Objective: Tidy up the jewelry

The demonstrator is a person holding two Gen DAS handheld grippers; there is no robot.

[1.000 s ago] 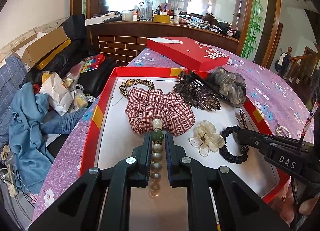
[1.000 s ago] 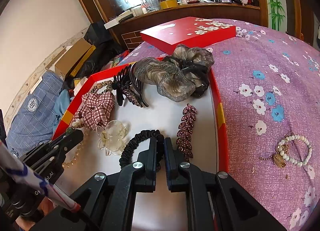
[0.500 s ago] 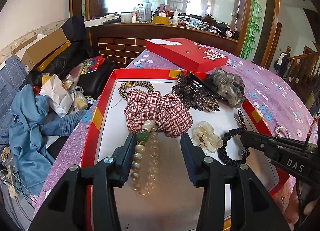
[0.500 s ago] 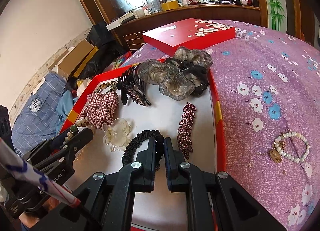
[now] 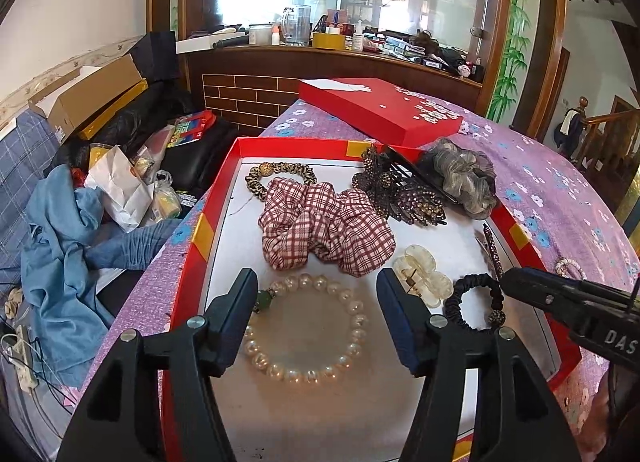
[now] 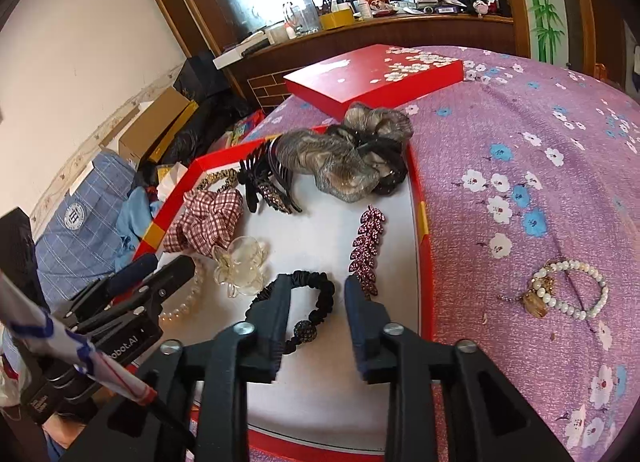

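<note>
A red box point(image 5: 208, 218) with a white floor holds hair pieces and jewelry. A pearl bracelet with a green bead point(image 5: 352, 346) lies flat on the floor between the fingers of my open left gripper point(image 5: 318, 290). My right gripper point(image 6: 316, 294) is open above a black scrunchie with a beaded ball point(image 6: 308, 302). Another pearl bracelet with a gold charm point(image 6: 568, 294) lies on the purple cloth to the right of the box.
In the box: a plaid scrunchie point(image 5: 324, 230), a clear flower clip point(image 5: 424, 274), a leaf barrette point(image 6: 368, 246), dark claw clips point(image 5: 396, 190), a grey scrunchie point(image 6: 344, 162). The red lid point(image 5: 380, 110) lies behind. Clutter sits left of the table.
My left gripper opened wide and let go of the pearl bracelet, which now lies flat in the box. My right gripper went from shut to open over the black scrunchie.
</note>
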